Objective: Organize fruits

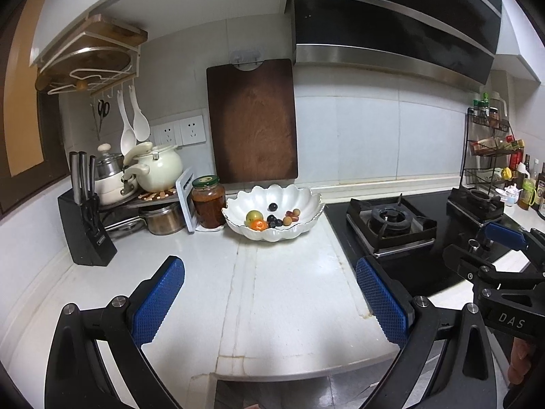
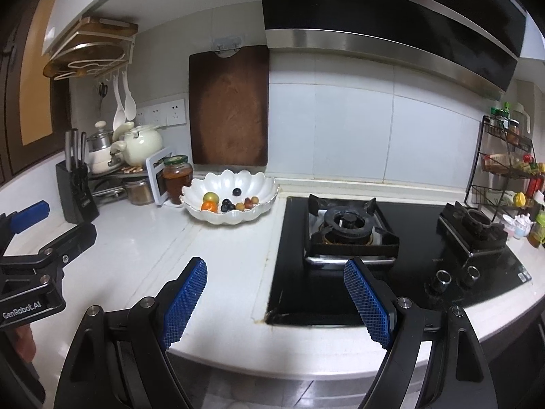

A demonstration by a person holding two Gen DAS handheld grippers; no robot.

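A white scalloped bowl point(image 1: 308, 201) stands at the back of the white counter, also in the right wrist view point(image 2: 260, 184). In it lie a green-yellow fruit point(image 1: 253, 215), an orange point(image 1: 259, 225), dark plums point(image 1: 274, 221) and small reddish fruits point(image 1: 292, 215). My left gripper point(image 1: 270, 298) is open and empty, held over the counter well in front of the bowl. My right gripper point(image 2: 276, 301) is open and empty near the counter's front edge, by the hob's left side. Each gripper shows at the edge of the other's view.
A black gas hob point(image 2: 351, 228) with two burners lies right of the bowl. A jar of sauce point(image 1: 208, 201), a knife block point(image 1: 87, 235), pots and a cutting board point(image 1: 252, 122) on the wall stand at the back left. A spice rack point(image 2: 507, 167) is far right.
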